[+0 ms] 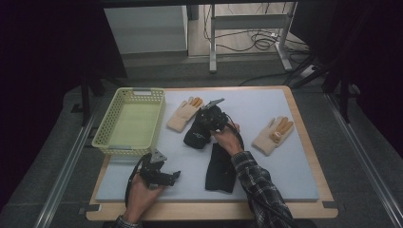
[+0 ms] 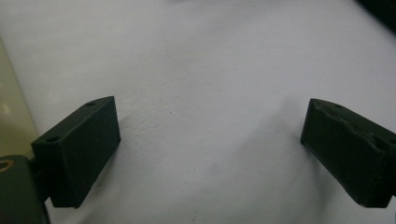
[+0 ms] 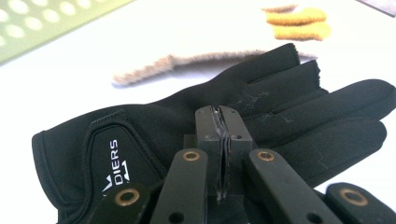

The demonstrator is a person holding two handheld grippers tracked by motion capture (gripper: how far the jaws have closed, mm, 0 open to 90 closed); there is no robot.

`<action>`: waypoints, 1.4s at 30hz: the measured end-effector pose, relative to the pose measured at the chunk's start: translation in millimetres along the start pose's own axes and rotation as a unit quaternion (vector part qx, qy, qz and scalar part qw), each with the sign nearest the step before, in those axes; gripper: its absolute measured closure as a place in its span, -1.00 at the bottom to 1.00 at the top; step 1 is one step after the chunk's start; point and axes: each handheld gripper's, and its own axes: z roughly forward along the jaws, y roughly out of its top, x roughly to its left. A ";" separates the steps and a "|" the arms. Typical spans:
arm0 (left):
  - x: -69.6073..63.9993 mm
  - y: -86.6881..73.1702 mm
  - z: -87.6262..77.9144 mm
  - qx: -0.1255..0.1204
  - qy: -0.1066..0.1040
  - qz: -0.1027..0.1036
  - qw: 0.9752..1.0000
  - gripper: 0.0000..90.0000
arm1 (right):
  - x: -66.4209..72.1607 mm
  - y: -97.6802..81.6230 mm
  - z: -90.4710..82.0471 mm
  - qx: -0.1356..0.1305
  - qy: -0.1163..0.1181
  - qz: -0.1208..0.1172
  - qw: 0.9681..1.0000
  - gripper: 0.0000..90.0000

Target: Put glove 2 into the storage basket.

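— Four gloves on the bench, by my count. Two black, two tan with orange fingers.

— Which one is being worked on?

— The black glove [image 1: 197,134] near the middle of the high view. The right tool [image 1: 212,115] sits on top of it, the person's right hand [image 1: 227,137] behind it. In the right gripper view the same black glove [image 3: 280,112] lies flat under the tool, fingers toward the right of the frame, a white logo on its cuff at lower left.

— Has the tool got hold of it?

— Its jaws are pressed together, with a thin dark fold pinched between the tips. It looks like the glove's fabric, so I'd say clamped on the glove.

— And the other hand?

— The left tool [image 1: 175,175] is low in the high view, lower left, resting over the pale mat [image 1: 266,109] in the person's left hand [image 1: 142,192]. From the left gripper view its jaws stand well apart, bare mat between them.

— Where are the rest?

— The second black glove [image 1: 221,168] lies just below the right hand, pointing toward the bottom of the frame. One tan glove [image 1: 184,114] is just beside the right tool, toward the upper left, near the yellow basket [image 1: 107,128]. The other tan glove [image 1: 272,135] is off to the right, well apart from both tools.
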 end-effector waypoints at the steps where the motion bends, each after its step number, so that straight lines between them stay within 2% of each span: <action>1: 0.0 0.0 0.0 0.000 0.000 0.000 1.000 -0.89 | 0.8 0.6 -3.8 -0.004 0.003 0.000 1.000 0.94; 4: -0.1 0.0 0.1 -0.001 0.000 0.000 1.000 -0.89 | 2.5 1.5 -12.3 -0.011 0.010 -0.001 1.000 0.94; 5: 0.0 0.0 0.0 0.000 0.000 0.000 1.000 -0.89 | 5.0 2.4 -21.2 -0.016 0.015 -0.005 1.000 0.94; 8: 0.1 0.0 0.0 0.000 0.000 0.000 1.000 -0.89 | 9.7 2.7 -36.0 -0.024 0.022 -0.014 0.999 0.94; 9: 0.1 -0.1 0.0 0.000 0.000 0.000 1.000 -0.89 | 9.7 2.7 -36.0 -0.024 0.022 -0.014 0.999 0.94; 10: 0.1 0.0 0.0 0.000 0.000 0.000 1.000 -0.89 | 13.6 1.0 -47.5 -0.027 0.027 -0.018 0.999 0.93; 11: 0.1 -0.1 0.0 0.000 0.000 0.000 1.000 -0.89 | 13.6 1.0 -47.5 -0.027 0.027 -0.018 0.999 0.93; 13: 0.0 0.0 0.0 0.000 0.000 0.000 1.000 -0.89 | 17.5 -2.8 -59.8 -0.030 0.030 -0.025 0.999 0.93; 17: 0.0 0.0 0.0 -0.001 0.000 0.001 1.000 -0.89 | 24.8 -16.8 -86.0 -0.031 0.040 -0.028 0.998 0.93; 19: 0.1 0.1 0.0 0.000 0.000 0.001 1.000 -0.89 | 29.5 -30.5 -105.1 -0.028 0.044 -0.029 0.998 0.93; 20: 0.1 0.1 0.0 0.000 0.000 0.001 1.000 -0.89 | 29.5 -30.5 -105.1 -0.028 0.044 -0.029 0.998 0.93; 23: -0.2 0.0 0.2 -0.002 0.000 -0.001 1.000 -0.89 | 34.0 -45.0 -122.8 -0.023 0.043 -0.034 0.998 0.93; 24: -0.1 0.1 0.2 -0.002 0.000 -0.001 1.000 -0.89 | 37.5 -54.5 -133.4 -0.022 0.042 -0.038 0.998 0.93; 26: -0.1 0.1 0.2 -0.002 0.000 -0.001 1.000 -0.89 | 39.4 -58.9 -138.1 -0.021 0.043 -0.039 0.998 0.93; 28: -0.1 0.0 0.2 -0.002 0.000 -0.001 1.000 -0.89 | 45.1 -70.9 -148.8 -0.018 0.044 -0.045 0.998 0.93; 34: -0.2 0.1 0.2 -0.002 0.000 -0.001 1.000 -0.89 | 53.2 -87.3 -149.2 -0.017 0.048 -0.046 0.998 0.93; 37: -0.3 0.0 0.2 -0.002 0.000 -0.002 1.000 -0.89 | 56.6 -97.8 -134.3 -0.003 0.047 -0.046 0.998 0.93; 38: -0.3 0.0 0.2 -0.002 0.000 -0.002 1.000 -0.89 | 56.6 -97.8 -134.3 -0.003 0.047 -0.046 0.998 0.93; 40: -0.3 -0.1 0.2 -0.003 0.000 -0.002 1.000 -0.89 | 57.5 -105.9 -121.2 0.005 0.040 -0.049 0.998 0.87; 42: -0.4 0.0 0.2 -0.002 0.000 -0.002 1.000 -0.89 | 57.3 -111.5 -114.5 0.007 0.046 -0.046 0.998 0.73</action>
